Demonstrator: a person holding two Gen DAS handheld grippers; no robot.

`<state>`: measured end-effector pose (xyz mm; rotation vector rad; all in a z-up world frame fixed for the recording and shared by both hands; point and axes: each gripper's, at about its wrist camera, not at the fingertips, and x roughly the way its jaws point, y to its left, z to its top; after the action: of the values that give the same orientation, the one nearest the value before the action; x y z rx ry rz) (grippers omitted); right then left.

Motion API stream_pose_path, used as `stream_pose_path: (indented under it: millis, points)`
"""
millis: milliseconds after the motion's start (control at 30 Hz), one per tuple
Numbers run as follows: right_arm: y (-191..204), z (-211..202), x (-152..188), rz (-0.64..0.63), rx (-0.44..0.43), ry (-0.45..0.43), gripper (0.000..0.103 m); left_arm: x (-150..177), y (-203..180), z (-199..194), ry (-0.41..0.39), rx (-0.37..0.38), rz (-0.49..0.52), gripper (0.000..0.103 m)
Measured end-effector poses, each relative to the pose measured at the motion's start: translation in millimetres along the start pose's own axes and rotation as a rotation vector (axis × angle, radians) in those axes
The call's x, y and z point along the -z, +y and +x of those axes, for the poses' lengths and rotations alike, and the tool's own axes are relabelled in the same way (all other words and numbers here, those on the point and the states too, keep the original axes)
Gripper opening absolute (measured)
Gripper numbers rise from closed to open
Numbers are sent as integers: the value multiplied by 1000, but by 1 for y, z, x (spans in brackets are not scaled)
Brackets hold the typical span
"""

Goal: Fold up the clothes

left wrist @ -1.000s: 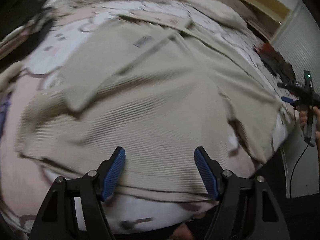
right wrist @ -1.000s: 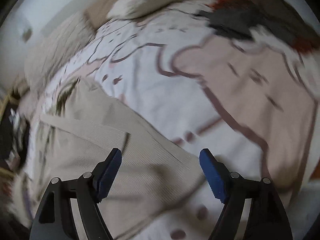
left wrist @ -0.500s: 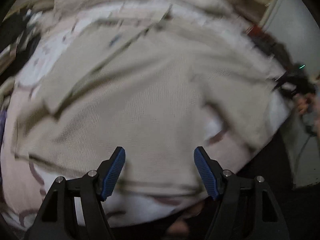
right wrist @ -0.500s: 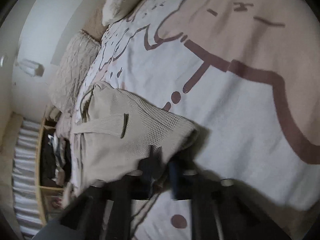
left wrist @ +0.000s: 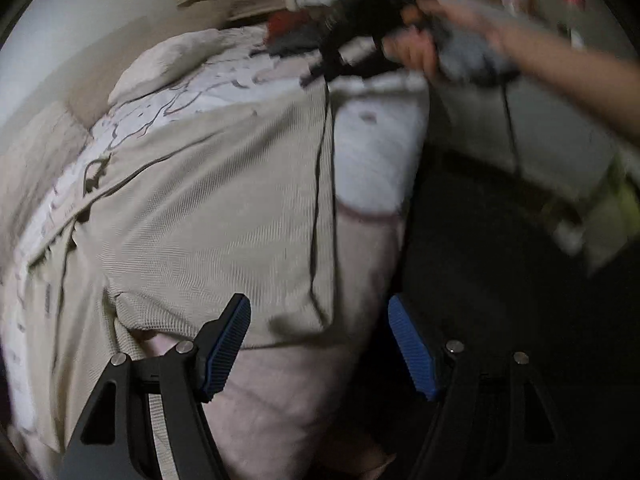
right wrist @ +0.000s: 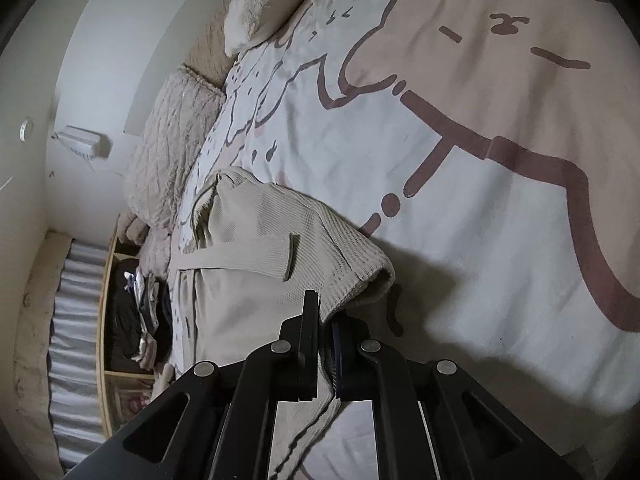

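Now pinching a raised fold of the beige waffle-knit garment (right wrist: 256, 256), the right gripper (right wrist: 326, 344), blue pads pressed together on the cloth above the cartoon-print duvet (right wrist: 460, 208). Spread wide and holding nothing, the left gripper (left wrist: 320, 340), hovering over the garment's (left wrist: 208, 216) near corner at the foot edge of the bed. Laid flat across the duvet (left wrist: 372, 160) for most of its width, with 1 side lifted and doubled over toward the middle, and a loose strap (right wrist: 240, 256) across the top layer. Seen blurred in the left wrist view, a bare hand (left wrist: 412, 46) gripping the right tool near the far corner of the bed. Toward the headboard edge, 2 fluffy pillows (right wrist: 172, 160). Beside the bed, a wooden shelf (right wrist: 108, 292) with stacked dark clothes (right wrist: 136, 316).
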<state>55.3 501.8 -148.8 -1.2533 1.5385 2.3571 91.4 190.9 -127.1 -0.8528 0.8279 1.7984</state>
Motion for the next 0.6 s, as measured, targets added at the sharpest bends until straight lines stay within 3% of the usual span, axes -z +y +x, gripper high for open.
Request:
stream_pose_path:
  millis: [33,133,200,300,467,600]
  points:
    - [0,0,0,-5,1,2,7,2,-1,5,14,-17,11,70]
    - [-1,0,1,-14,3,2,7,8,7,8,52,13,-18,32]
    - [-2,1,1,-14,2,7,7,12,12,10,78,40,-41,22]
    - [-2,1,2,-20,5,12,7,18,19,11,118,81,-74,14]
    - [-5,-3,5,-57,46,12,7,30,26,12,174,135,-101,12]
    - [3,-10,11,-138,82,-16,7,23,36,-9,128,198,-162,12]
